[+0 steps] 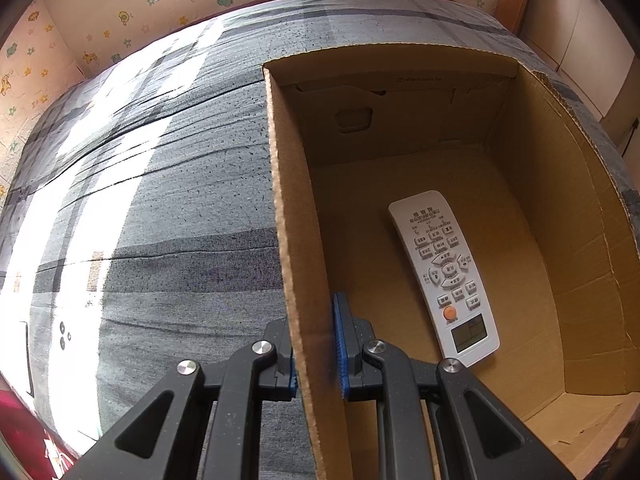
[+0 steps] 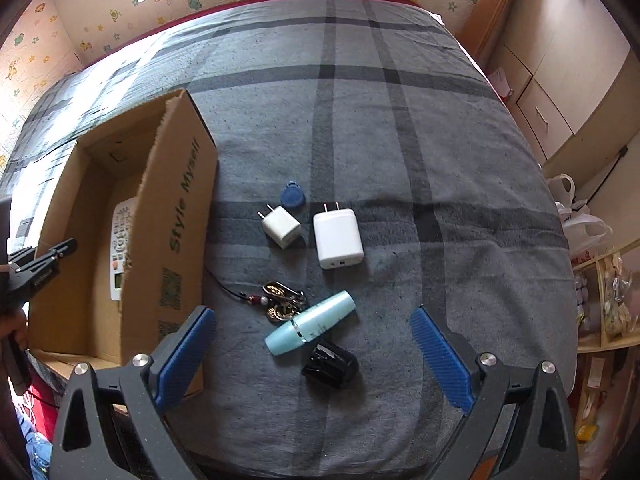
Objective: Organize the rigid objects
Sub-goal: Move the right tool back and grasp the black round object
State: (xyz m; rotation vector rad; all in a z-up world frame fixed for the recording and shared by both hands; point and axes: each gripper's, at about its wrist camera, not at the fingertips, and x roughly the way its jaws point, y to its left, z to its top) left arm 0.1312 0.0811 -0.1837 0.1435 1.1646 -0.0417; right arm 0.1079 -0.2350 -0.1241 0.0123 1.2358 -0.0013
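Hiding behind the box wall [image 2: 176, 216], the remote [image 2: 120, 240] shows partly.

At the bottom of the frame the right claw [image 2: 312, 354] stands wide open above a grey plaid bed [image 2: 400, 128]. Between its blue pads [image 2: 438, 354] lie a pale blue tube [image 2: 310, 328] and a black cap [image 2: 330, 364]. Above them sit a keychain [image 2: 282, 300], two white chargers [image 2: 338, 240] and a blue tag [image 2: 292, 196]. At left is a cardboard box [image 2: 172, 216] holding a remote [image 2: 120, 248].
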